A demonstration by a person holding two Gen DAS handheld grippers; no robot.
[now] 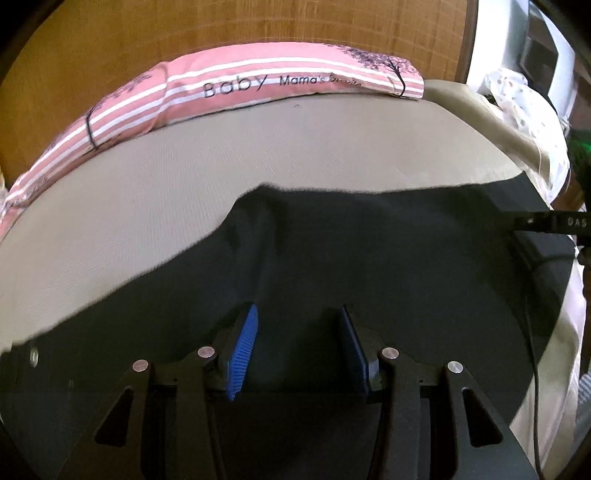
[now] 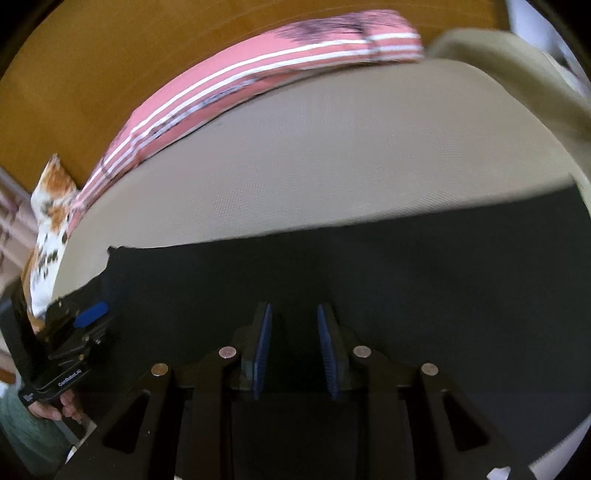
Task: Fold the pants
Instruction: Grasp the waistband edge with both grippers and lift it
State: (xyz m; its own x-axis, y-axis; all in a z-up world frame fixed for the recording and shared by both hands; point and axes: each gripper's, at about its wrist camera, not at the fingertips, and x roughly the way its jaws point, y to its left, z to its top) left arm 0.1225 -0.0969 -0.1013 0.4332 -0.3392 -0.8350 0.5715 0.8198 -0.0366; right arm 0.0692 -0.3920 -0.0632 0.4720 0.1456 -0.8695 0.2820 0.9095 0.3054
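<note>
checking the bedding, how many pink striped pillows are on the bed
1. The pink striped pillow lies along the far edge of the bed, against the wooden headboard. More may lie out of view.

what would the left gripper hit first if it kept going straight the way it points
Most likely the dark pants spread on the beige mattress. The left gripper has its fingers apart, nothing between them, aimed down at the cloth; depth is unclear.

Both grippers: black angular frames w/ silver round rivets, triangular cut-outs, blue ribbed pads on the fingers [image 1: 243,350]. Left gripper [image 1: 299,354] also seen from the right wrist view, white lettering on its black body. Black cable [image 1: 532,332] at right.
</note>
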